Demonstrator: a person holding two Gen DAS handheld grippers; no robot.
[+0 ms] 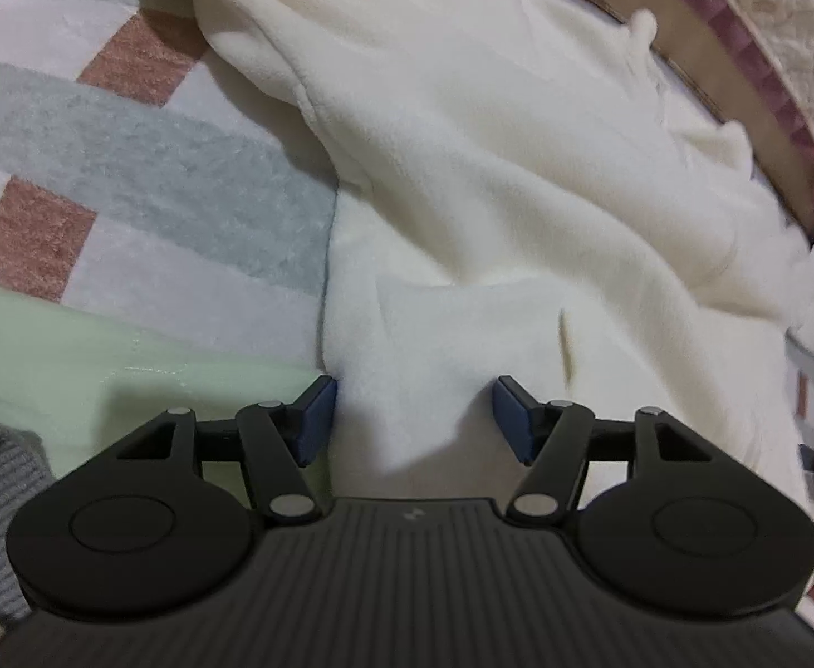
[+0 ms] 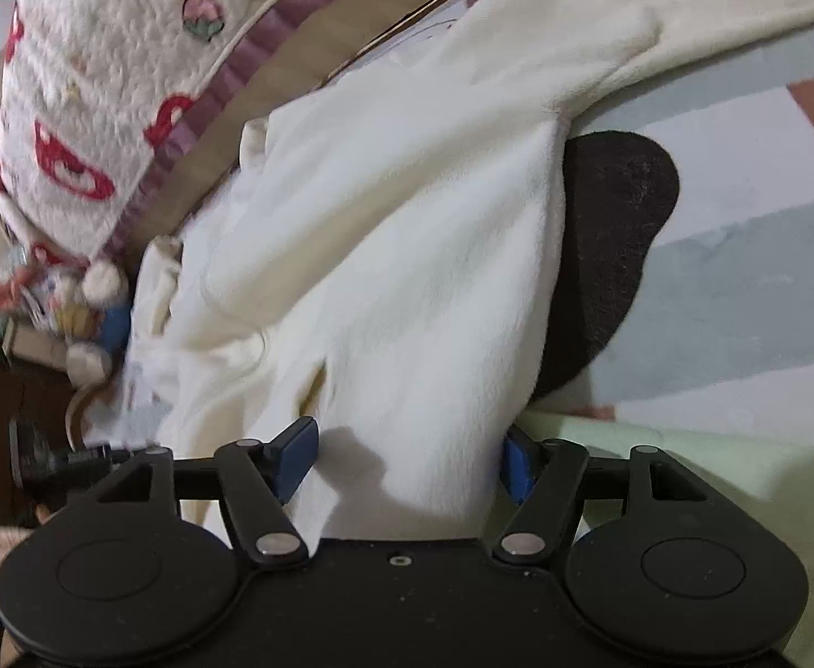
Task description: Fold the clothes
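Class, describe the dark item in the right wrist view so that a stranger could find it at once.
Start at the striped bedspread of grey, white and brick-red bands. On it lies the cream fleece garment; at that garment's right edge a dark charcoal fabric piece pokes out, partly tucked underneath. It is the only near-black, rounded shape among pale cloth.

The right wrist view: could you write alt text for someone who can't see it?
A cream fleece garment lies rumpled on a striped bedspread, a fold of it between the open blue-padded fingers of the right gripper. A dark grey sock-like cloth pokes out beside the fleece, and a white quilt with red prints sits upper left.
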